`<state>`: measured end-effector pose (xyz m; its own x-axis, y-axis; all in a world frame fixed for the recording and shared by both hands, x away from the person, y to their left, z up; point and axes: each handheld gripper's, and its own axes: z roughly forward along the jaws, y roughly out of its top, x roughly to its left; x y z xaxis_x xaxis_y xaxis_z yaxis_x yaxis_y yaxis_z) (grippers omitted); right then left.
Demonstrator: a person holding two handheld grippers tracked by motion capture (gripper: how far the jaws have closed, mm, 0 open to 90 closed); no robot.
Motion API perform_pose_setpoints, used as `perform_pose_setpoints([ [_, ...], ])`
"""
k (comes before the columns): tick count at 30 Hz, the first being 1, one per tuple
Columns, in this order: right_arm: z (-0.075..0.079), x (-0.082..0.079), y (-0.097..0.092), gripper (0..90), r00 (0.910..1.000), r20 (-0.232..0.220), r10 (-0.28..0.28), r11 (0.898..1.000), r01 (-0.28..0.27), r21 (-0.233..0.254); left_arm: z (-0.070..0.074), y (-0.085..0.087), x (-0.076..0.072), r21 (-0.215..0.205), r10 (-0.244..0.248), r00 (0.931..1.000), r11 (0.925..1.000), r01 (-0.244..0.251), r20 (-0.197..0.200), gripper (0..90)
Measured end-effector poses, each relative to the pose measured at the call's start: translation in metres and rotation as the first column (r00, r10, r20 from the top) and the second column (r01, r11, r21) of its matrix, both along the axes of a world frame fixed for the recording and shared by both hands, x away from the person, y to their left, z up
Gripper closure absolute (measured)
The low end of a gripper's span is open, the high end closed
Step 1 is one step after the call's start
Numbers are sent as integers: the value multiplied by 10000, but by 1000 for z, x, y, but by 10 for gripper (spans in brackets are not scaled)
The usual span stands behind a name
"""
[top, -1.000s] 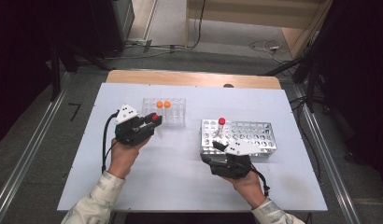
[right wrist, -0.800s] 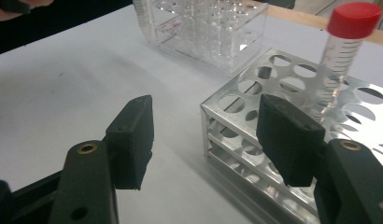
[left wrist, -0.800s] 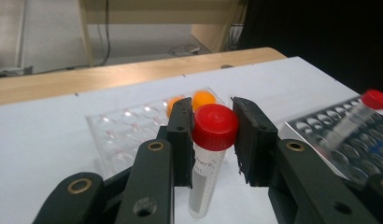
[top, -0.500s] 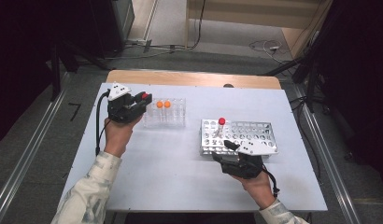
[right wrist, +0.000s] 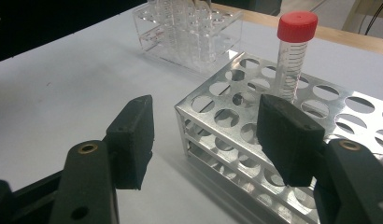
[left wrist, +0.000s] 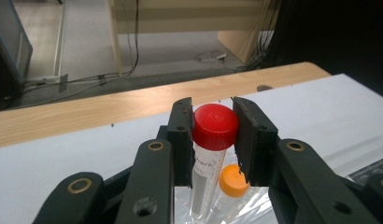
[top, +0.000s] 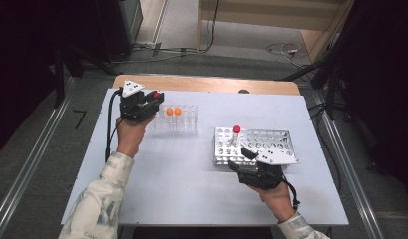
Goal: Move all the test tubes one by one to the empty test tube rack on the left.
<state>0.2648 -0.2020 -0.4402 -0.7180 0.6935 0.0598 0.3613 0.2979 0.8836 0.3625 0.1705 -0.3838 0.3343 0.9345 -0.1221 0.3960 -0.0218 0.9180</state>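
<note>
1. We see the left gripper (left wrist: 213,135) clamped on the red screw cap of a clear plastic tube (left wrist: 209,154), held upright just above the clear acrylic rack (top: 175,121)
2. Two orange-capped tubes (top: 174,112) stand in that acrylic rack
3. The right gripper (right wrist: 206,140) has its jaws wide apart, holding nothing, at the near corner of the perforated metal rack (right wrist: 255,154), right of the acrylic rack
4. Another red-capped tube (right wrist: 294,51) stands in the metal rack

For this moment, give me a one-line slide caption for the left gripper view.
Left gripper clamps a red-capped tube by its cap above an orange-capped tube in the clear rack.
</note>
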Motion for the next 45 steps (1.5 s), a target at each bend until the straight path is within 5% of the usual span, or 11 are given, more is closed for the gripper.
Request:
perform_pose_setpoints([
  [13, 0, 0, 0, 356, 10000, -4, 12, 10000, -12, -10, -38, -5, 4, 182, 92, 9988, 9998, -84, -487, 691],
  [19, -2, 2, 0, 356, 9999, -4, -129, 9999, 129, -83, -38, -1, 0, 2, 122, 9988, 9999, -122, -482, 588],
  [27, -7, 17, -3, 370, 9957, 154, -909, 9957, 912, -179, -34, -6, -14, -260, 60, 9992, 9996, -71, -385, 321],
  [32, -9, 32, 3, 414, 9888, 353, -1452, 9888, 1462, -283, -39, -15, -29, -450, -98, 9985, 9990, 73, -546, 197],
  [45, -17, 60, 27, 646, 9592, 556, -2772, 9538, 2817, -1043, -38, -44, -57, -229, -1235, 9911, 9922, 1225, -488, 189],
])
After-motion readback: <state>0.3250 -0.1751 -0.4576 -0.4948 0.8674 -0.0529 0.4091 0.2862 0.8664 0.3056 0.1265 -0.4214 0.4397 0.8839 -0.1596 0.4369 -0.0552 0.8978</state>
